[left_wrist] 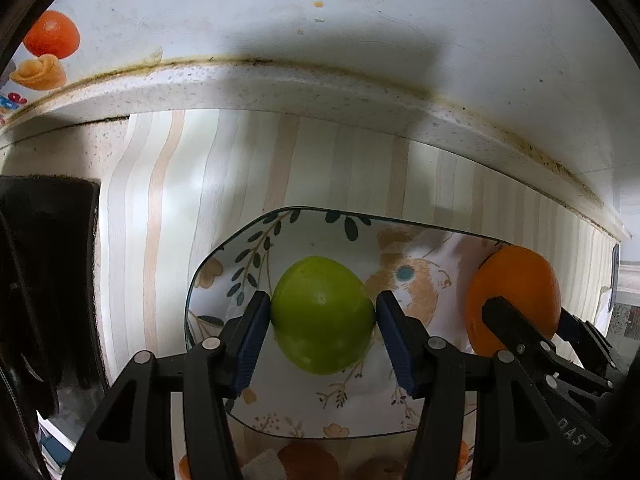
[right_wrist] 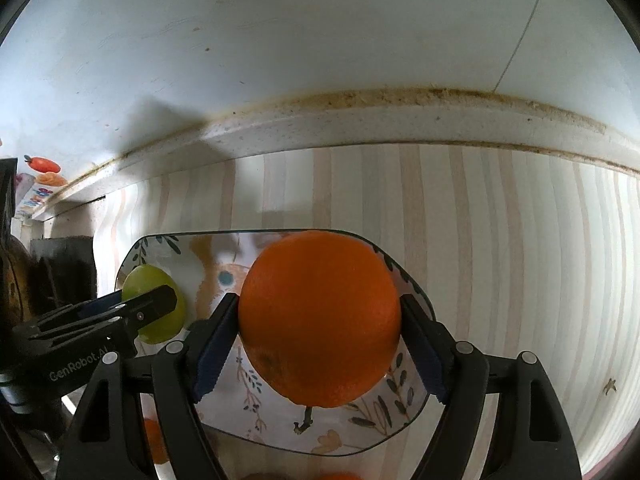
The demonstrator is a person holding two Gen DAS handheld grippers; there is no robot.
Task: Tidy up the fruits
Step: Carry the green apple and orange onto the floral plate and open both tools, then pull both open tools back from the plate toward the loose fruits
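Note:
My left gripper (left_wrist: 323,314) is shut on a green fruit (left_wrist: 322,314) and holds it over a patterned plate (left_wrist: 240,240) with leaves and a rabbit print. My right gripper (right_wrist: 320,320) is shut on an orange (right_wrist: 320,318) over the right part of the same plate (right_wrist: 416,292). In the left wrist view the orange (left_wrist: 516,284) shows at the right between the right gripper's fingers (left_wrist: 516,320). In the right wrist view the green fruit (right_wrist: 160,280) shows at the left behind the left gripper's finger (right_wrist: 148,308).
The plate lies on a striped mat (left_wrist: 168,220) on a counter against a stained white wall (left_wrist: 320,20). A raised speckled ledge (left_wrist: 280,88) runs along the wall. A dark object (left_wrist: 48,260) stands at the left. Fruit stickers (left_wrist: 50,52) mark the wall at the left.

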